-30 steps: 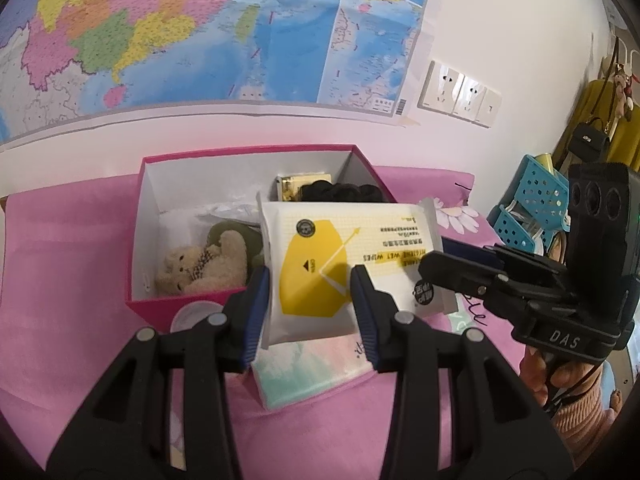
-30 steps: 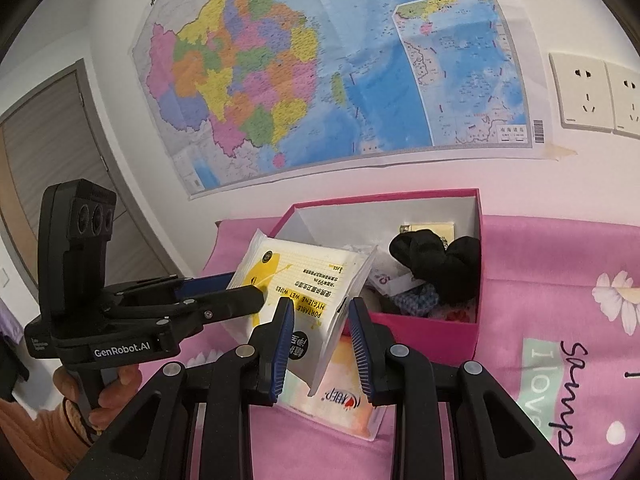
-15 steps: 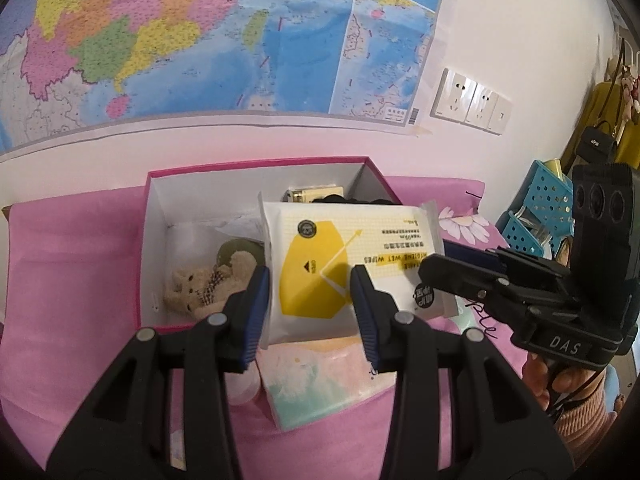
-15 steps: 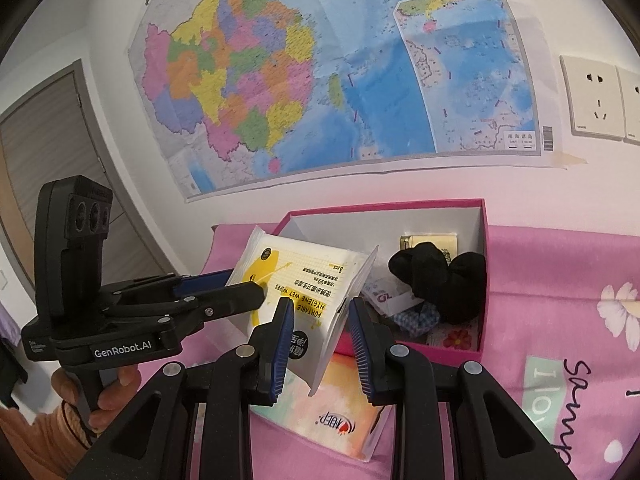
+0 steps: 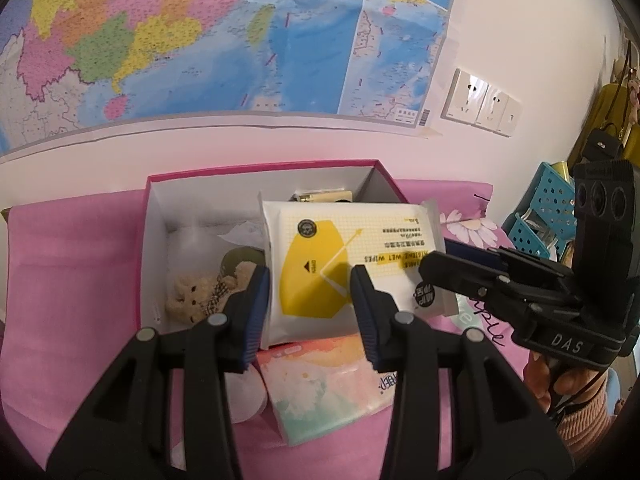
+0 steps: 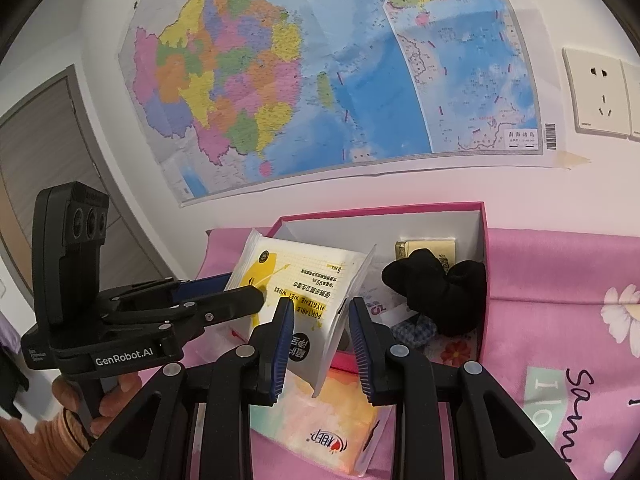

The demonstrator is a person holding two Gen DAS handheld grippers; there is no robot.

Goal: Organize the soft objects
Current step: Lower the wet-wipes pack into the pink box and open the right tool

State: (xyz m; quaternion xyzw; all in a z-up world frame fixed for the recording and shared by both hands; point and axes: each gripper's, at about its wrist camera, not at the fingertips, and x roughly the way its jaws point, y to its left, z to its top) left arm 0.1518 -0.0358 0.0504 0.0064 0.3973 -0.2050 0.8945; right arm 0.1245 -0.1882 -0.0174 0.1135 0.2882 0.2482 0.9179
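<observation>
1. Pink cloth (image 5: 72,288) with daisy prints covers the surface, which runs up to a white wall carrying a large coloured map (image 5: 200,36) and a row of wall sockets (image 5: 482,100).
2. An open pink box (image 5: 264,168) with white inner walls sits on the cloth near the wall.
3. Inside it, at the left, lies a tan teddy bear (image 5: 200,294); at the right lie a black soft thing (image 6: 440,288), a gold packet (image 6: 426,250) against the far wall, and a blue checked cloth (image 6: 414,330) near the front wall.
4. A white and yellow pack of wet wipes (image 5: 344,268) is held in the air, tilted, over the box's near edge and partly above its opening.
5. The left gripper (image 5: 308,300) grips the pack's near end, its blue-padded jaws pressed on either side of it.
6. The right gripper (image 6: 320,332) is closed on the pack's right end, the jaws squeezing the wrapper between them.
7. A hand (image 5: 560,376) with a ribbed pink cuff holds the right gripper's handle; another hand (image 6: 100,404) holds the left one.
8. Below the wipes, on the cloth just before the box, lies a pastel tissue pack (image 5: 324,388), with a white round lid (image 5: 244,396) touching its left side.
9. Blue perforated baskets (image 5: 548,208) stand at the far right.
</observation>
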